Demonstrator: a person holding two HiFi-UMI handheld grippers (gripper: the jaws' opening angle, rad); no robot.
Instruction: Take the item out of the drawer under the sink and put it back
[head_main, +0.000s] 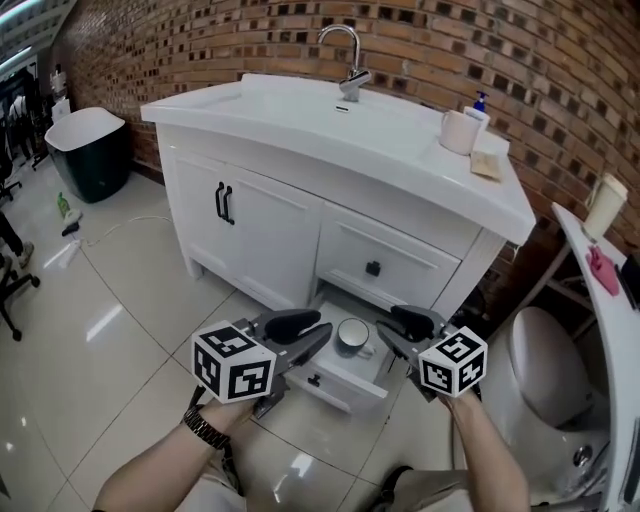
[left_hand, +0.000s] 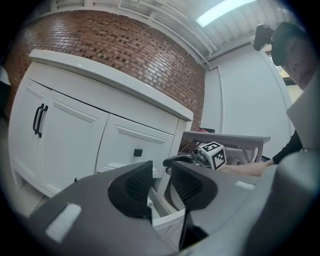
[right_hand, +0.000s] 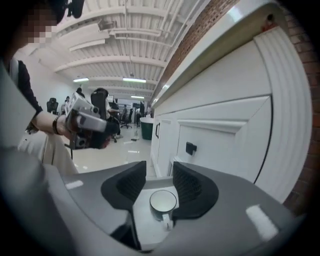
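The white vanity's bottom drawer (head_main: 340, 385) is pulled out over the floor. In it stands a dark mug (head_main: 352, 335) with a white inside, its handle toward me. My right gripper (head_main: 386, 326) hovers just right of the mug. In the right gripper view the mug (right_hand: 163, 201) shows low in the gap between the jaws of the gripper (right_hand: 159, 182), and the pads do not touch it. My left gripper (head_main: 322, 332) hangs at the drawer's left side. Its jaws (left_hand: 161, 185) stand a little apart with nothing between them.
Above the open drawer is a shut drawer with a black knob (head_main: 373, 268). A cabinet door with black handles (head_main: 222, 203) is to its left. A faucet (head_main: 350, 60) and a cup (head_main: 458, 132) stand on the countertop. A toilet (head_main: 545, 370) is close on the right, and a dark bin (head_main: 88, 150) is far left.
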